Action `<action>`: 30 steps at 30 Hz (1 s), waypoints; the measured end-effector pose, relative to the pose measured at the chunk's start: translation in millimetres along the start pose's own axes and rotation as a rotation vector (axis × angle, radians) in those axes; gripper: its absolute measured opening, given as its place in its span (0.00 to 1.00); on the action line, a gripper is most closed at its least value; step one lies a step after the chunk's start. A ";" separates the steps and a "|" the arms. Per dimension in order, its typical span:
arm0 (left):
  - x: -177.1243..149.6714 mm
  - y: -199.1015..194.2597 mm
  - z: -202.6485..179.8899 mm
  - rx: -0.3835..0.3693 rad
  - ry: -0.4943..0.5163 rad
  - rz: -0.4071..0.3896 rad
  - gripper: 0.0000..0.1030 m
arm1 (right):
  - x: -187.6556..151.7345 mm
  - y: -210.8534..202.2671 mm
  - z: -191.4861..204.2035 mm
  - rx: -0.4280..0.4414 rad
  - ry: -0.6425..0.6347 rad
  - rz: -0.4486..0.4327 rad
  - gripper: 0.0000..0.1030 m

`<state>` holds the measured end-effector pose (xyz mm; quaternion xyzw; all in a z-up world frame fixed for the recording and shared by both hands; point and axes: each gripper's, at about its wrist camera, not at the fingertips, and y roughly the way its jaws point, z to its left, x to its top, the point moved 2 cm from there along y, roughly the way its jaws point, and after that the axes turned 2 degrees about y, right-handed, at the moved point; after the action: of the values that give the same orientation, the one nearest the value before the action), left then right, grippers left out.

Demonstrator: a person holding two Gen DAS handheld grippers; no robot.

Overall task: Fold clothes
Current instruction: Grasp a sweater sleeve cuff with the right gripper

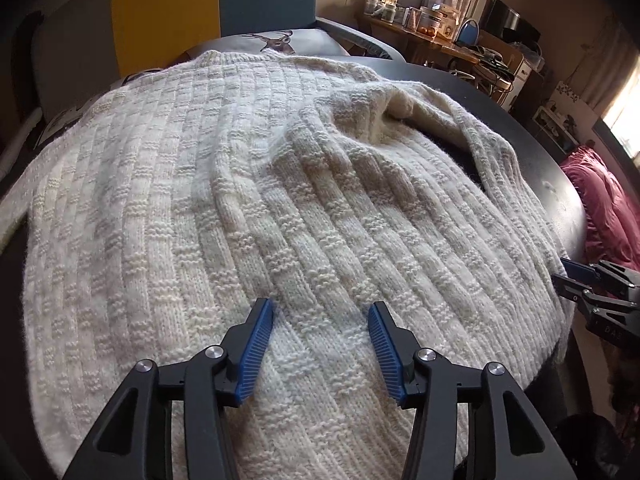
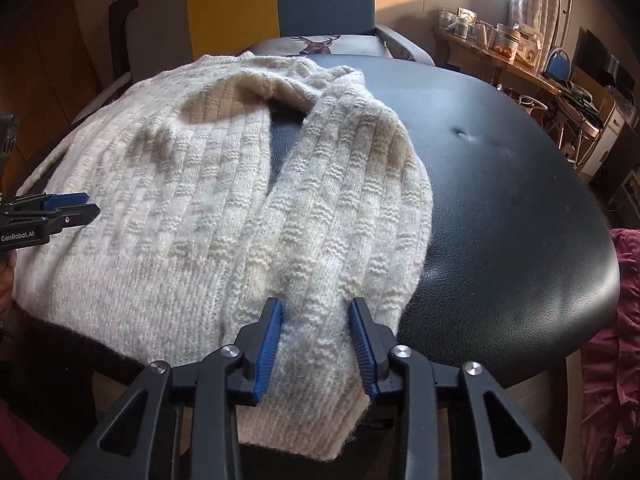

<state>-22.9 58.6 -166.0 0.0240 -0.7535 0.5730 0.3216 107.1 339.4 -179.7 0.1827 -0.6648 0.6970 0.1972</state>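
Item: cream knit sweater (image 1: pixel 248 184), chunky basket-rib; lies spread over the black padded table (image 2: pixel 500 208), filling most of what is ahead of the left tongs (image 1: pixel 320 350) and extending under them; body mostly flat, with a rumpled ridge ahead and slightly to the right of those tongs.

Sleeve (image 2: pixel 344 200): runs from just between the fingers of the right tongs (image 2: pixel 316 344) away along the sweater's right-hand edge, parted from the body by a dark gap of table; cuff end hangs off the near table edge beneath those tongs.

Left tongs: blue pads spread wide, low over the knit, nothing between them held.

Right tongs: pads spread, straddling the sleeve near its cuff; not pressed on it so far as shown.

Beyond the table: deer-print cushion (image 2: pixel 316 45) on a yellow and blue chair (image 2: pixel 280 0); cluttered side desk (image 2: pixel 500 48) to the right; pink bedding (image 2: pixel 616 320) close by the right tongs' right side.

Progress, as judged: garment laid out but no finished fold visible; sleeve lies alongside the body, not across it; the sweater's far-left part is poorly seen; bringing the sleeve in and folding the body remain.
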 end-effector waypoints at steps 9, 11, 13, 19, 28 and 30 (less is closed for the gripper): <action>-1.5 -0.3 1.2 -0.025 -0.020 -0.011 0.54 | -3.7 0.2 9.5 -0.029 -0.069 -0.017 0.39; -1.5 -0.6 2.3 -0.030 -0.025 -0.012 0.55 | -3.0 0.8 10.7 -0.038 -0.065 -0.005 0.39; -1.6 -0.8 3.9 -0.040 -0.034 -0.012 0.55 | 4.2 3.2 6.0 -0.024 -0.016 0.045 0.39; -2.0 -2.1 7.8 -0.070 -0.063 -0.014 0.55 | 7.4 -0.2 6.3 -0.057 0.015 0.036 0.11; -2.9 -2.1 6.3 -0.068 -0.052 -0.010 0.55 | 60.5 -41.9 -32.7 -0.047 0.073 -0.048 0.10; -3.0 -1.9 6.0 -0.066 -0.048 -0.008 0.55 | 76.7 -57.7 -45.0 -0.034 0.096 -0.077 0.10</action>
<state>-22.4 51.7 -166.7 0.0301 -0.7792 0.5460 0.3063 71.7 389.0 -92.9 0.1712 -0.6587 0.6856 0.2583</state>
